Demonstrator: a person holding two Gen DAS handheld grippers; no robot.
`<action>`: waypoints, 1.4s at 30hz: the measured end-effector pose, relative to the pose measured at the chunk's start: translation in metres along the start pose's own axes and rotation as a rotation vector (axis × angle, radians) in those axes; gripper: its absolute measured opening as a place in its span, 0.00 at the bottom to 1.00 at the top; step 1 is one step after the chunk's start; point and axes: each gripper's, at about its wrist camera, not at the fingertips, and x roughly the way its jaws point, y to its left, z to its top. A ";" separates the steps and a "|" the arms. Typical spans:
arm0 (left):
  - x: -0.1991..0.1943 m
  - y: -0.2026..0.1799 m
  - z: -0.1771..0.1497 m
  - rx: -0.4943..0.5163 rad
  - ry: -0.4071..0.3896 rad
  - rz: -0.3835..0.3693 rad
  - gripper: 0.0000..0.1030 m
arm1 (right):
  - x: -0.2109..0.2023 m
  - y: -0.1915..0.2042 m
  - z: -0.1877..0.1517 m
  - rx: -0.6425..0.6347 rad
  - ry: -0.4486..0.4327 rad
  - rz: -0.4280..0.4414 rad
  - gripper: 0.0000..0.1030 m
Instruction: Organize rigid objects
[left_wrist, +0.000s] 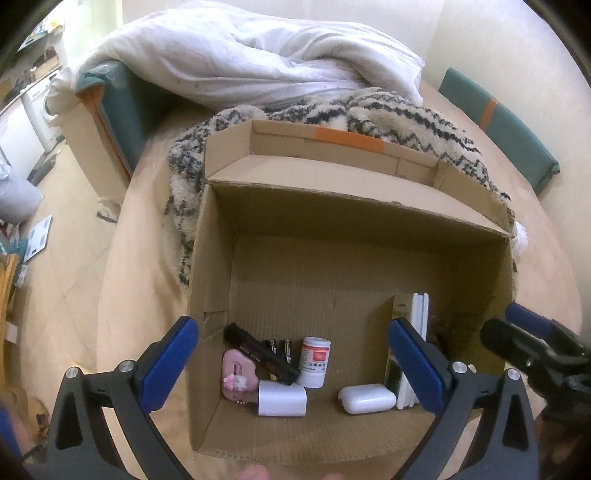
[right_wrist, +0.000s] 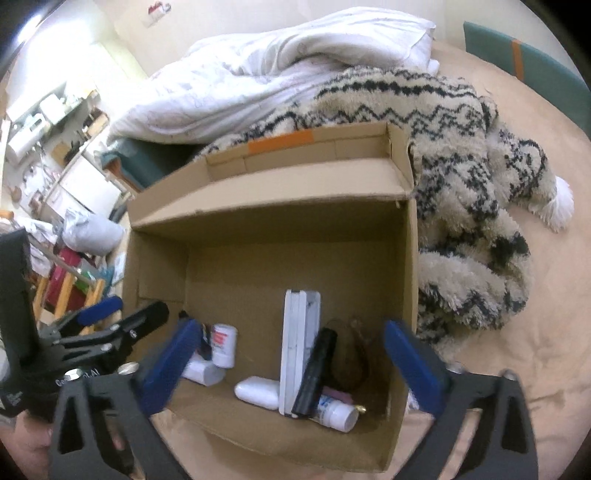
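An open cardboard box (left_wrist: 332, 218) sits on a beige bed, also in the right wrist view (right_wrist: 280, 206). Inside lie a pink device (left_wrist: 236, 374), a black stick (left_wrist: 262, 352), a white pill bottle (left_wrist: 314, 362), a white charger block (left_wrist: 282, 398), a white oval case (left_wrist: 365, 398) and an upright white slab (left_wrist: 419, 317). The right wrist view adds a black tube (right_wrist: 317, 369) and a lying white bottle (right_wrist: 336, 408). My left gripper (left_wrist: 291, 365) is open and empty above the box's near edge. My right gripper (right_wrist: 291, 369) is open and empty beside it.
A shaggy cream and black blanket (right_wrist: 461, 155) lies behind and right of the box. A white duvet (left_wrist: 258, 51) is piled at the back. A teal headboard (left_wrist: 517, 129) runs along the right. Cluttered floor and shelves (right_wrist: 55, 122) are at the left.
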 end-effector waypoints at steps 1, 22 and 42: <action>-0.002 0.001 0.001 -0.001 -0.005 0.004 0.99 | -0.003 0.000 0.001 0.006 -0.013 0.004 1.00; -0.119 0.034 -0.051 0.041 -0.201 0.190 0.99 | -0.115 0.020 -0.062 -0.051 -0.295 -0.039 1.00; -0.138 0.044 -0.109 0.018 -0.273 0.116 0.99 | -0.106 0.041 -0.112 -0.063 -0.291 -0.137 1.00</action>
